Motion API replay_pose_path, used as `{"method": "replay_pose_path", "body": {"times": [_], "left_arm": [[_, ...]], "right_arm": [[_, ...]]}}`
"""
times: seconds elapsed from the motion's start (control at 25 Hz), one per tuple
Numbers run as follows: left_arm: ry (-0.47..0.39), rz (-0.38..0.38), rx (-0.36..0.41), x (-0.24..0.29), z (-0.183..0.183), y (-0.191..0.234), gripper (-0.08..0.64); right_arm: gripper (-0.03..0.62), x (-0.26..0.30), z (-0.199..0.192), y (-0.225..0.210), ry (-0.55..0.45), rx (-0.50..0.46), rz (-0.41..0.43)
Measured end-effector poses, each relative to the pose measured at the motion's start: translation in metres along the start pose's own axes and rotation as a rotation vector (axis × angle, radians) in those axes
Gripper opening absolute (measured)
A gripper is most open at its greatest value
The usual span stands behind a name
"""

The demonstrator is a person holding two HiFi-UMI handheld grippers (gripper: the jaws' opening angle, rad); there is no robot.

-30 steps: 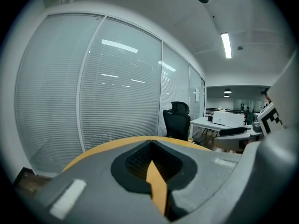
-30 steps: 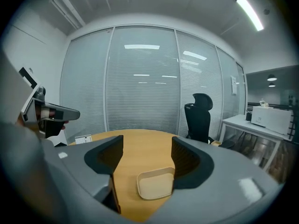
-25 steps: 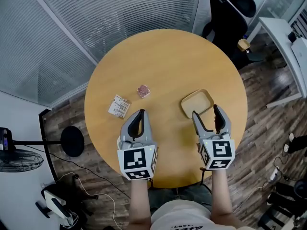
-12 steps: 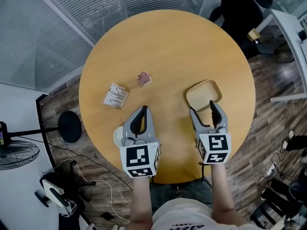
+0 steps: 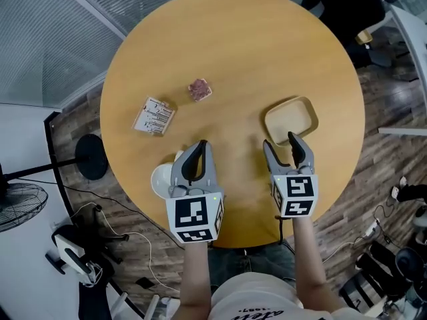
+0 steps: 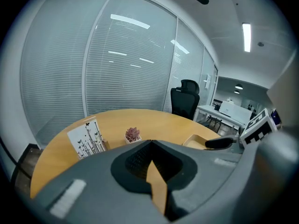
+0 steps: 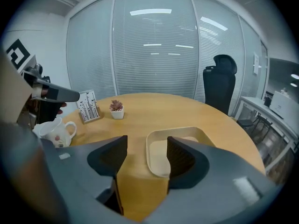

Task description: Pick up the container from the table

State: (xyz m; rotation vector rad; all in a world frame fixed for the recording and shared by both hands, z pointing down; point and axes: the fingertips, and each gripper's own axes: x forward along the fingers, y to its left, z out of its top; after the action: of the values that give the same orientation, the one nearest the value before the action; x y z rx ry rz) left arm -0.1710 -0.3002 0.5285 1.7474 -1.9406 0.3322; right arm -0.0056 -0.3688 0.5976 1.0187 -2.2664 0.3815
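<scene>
Beige, shallow and empty, the container [image 5: 291,120] lies flat on the round wooden table [image 5: 233,39], toward the right edge and closer to the near edge than to the far one.

The right gripper [image 5: 280,143] is over the near-right part of the table with its jaws spread wide and nothing gripped. From the head view its right fingertip overlaps the container's near rim, but I cannot tell whether it touches. In the right gripper view, the right gripper [image 7: 147,141] frames the near-left corner of the container [image 7: 158,155] in the gap, and the right jaw covers part of the tray.

The left gripper [image 5: 199,153] is beside it over the near edge, jaws pressed together tip to tip and holding nothing. The left gripper view shows the left gripper [image 6: 150,143] closed (only a sliver of tabletop shows through lower down).

A white mug [image 5: 160,179] stands by the near-left edge, partly hidden under the left gripper. Its handle and a pink print show in the right gripper view [image 7: 55,132]. A card stand [image 5: 153,117] sits toward the left edge. A small potted plant [image 5: 199,89] sits nearer the middle, well apart from the container.
</scene>
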Motion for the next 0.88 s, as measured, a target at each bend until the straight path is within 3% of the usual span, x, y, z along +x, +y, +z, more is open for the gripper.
{"method": "replay_pose_path", "body": {"times": [0.44,0.52,0.76,0.88], "left_arm": [[0.056,0.015,-0.031,0.008,-0.030,0.006,0.001],[0.062,0.016,-0.034,0.009,-0.033,0.006,0.001],[0.068,0.017,-0.039,0.011,-0.036,0.010,0.001],[0.066,0.020,-0.039,0.011,-0.036,0.012,0.001]], "right_arm": [[0.241,0.028,-0.029,0.004,0.138,-0.111,-0.010],[0.197,0.032,-0.032,0.005,0.165,-0.132,-0.009],[0.160,0.042,-0.048,0.006,0.277,-0.166,-0.007],[0.107,0.044,-0.049,0.000,0.295,-0.177,-0.039]]}}
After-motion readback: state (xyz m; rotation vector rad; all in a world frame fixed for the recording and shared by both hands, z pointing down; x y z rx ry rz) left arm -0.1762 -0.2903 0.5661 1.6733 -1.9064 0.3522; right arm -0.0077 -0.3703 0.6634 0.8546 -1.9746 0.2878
